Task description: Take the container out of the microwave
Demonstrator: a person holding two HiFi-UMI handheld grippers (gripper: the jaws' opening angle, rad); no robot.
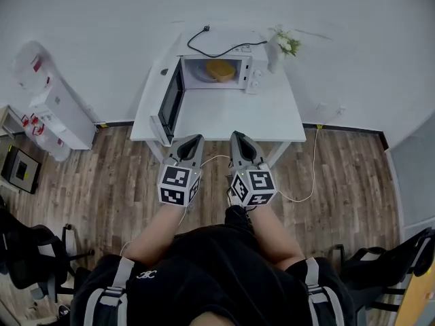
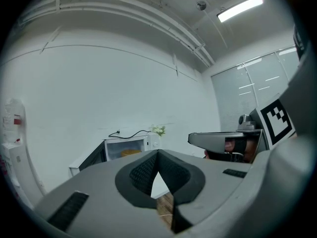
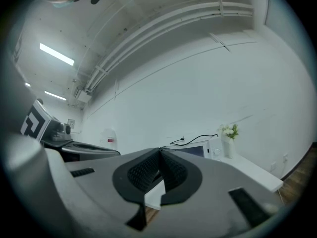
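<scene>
1 round yel. container (image 1: 221, 70) in open microwave (image 1: 254, 74)

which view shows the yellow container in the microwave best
The head view: it looks into the open microwave, container plainly inside. The left gripper view shows it small and faint; the right gripper view doesn't show it.

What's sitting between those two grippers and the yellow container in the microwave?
Only bare white table, seen in the head view; the microwave door stands open, off to the side.
</scene>
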